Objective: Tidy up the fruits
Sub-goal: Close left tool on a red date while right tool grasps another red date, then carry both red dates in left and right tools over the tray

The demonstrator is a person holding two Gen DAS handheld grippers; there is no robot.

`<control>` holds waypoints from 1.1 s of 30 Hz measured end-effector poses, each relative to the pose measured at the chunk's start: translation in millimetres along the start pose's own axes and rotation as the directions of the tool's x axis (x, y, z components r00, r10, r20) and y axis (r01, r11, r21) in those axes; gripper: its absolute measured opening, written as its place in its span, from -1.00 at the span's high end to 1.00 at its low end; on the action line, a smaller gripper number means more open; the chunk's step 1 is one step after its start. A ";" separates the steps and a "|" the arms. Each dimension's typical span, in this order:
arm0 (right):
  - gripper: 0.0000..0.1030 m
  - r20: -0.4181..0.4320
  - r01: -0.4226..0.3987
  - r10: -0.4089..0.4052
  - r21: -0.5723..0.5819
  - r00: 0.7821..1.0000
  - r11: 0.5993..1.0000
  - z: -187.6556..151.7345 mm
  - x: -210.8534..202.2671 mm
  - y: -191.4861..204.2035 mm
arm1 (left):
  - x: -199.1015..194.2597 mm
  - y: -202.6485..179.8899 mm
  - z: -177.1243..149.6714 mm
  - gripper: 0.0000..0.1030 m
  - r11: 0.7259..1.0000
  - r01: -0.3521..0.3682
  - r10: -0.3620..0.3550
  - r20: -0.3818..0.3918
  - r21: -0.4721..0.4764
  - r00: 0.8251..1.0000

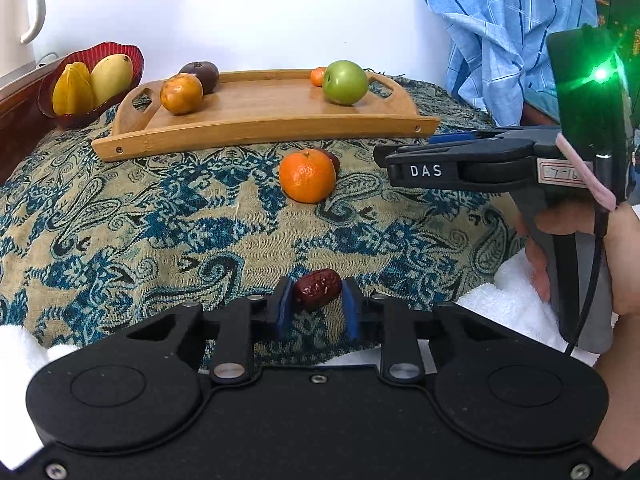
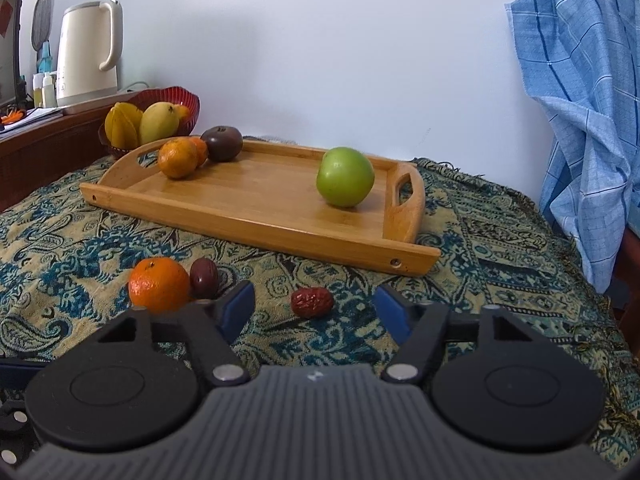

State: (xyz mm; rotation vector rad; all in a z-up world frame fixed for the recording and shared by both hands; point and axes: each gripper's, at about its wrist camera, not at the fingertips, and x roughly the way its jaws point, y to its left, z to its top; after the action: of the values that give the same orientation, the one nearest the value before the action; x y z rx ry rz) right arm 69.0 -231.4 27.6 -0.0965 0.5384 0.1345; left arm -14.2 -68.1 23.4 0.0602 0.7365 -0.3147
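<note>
The patterned cloth (image 1: 120, 220) is covering the whole surface, dropping away at its fringed edge at 3 o'clock in the right wrist view, under a hanging blue fabric (image 2: 580, 100). The tray (image 1: 260, 128) is lying at 12 o'clock, its long front rim facing both cameras, and its middle boards are showing bare between the fruit at either end. A kettle (image 2: 86, 52) is standing at 10 o'clock by the wall. The red bowl (image 1: 136, 60) is sitting just beside the tray's left handle, holding a mango (image 1: 111, 76) and a starfruit (image 1: 72, 88).

The right gripper (image 2: 314, 293) is hovering low with its jaws spread wide. The left gripper (image 1: 317, 300) is holding its jaws released, the gap only about as wide as the date.

The apple (image 1: 345, 82) is sitting near the tray's right end with a small orange (image 1: 318, 77) behind it. At the left end, the tray orange (image 1: 181, 93) is touching a dark fruit (image 1: 202, 74). The loose orange (image 1: 307, 176) is lying on the cloth just before the front rim, a brown fruit (image 2: 204, 278) touching it. The date (image 1: 318, 290) is lying on the cloth at 6 o'clock, at the left pads' tips, ungrasped, with open cloth around it.
</note>
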 end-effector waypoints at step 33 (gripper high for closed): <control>0.45 -0.043 -0.004 0.004 -0.011 0.999 1.000 4.7 4.7 8.5 | -0.2 15.8 40.4 0.51 0.996 -0.087 0.087 0.073 0.009 0.994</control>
State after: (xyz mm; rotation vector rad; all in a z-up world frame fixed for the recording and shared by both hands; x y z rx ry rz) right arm 74.1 -222.0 28.8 -0.1092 0.5806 0.1397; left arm 16.7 -59.6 52.7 0.0913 0.6577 -0.2369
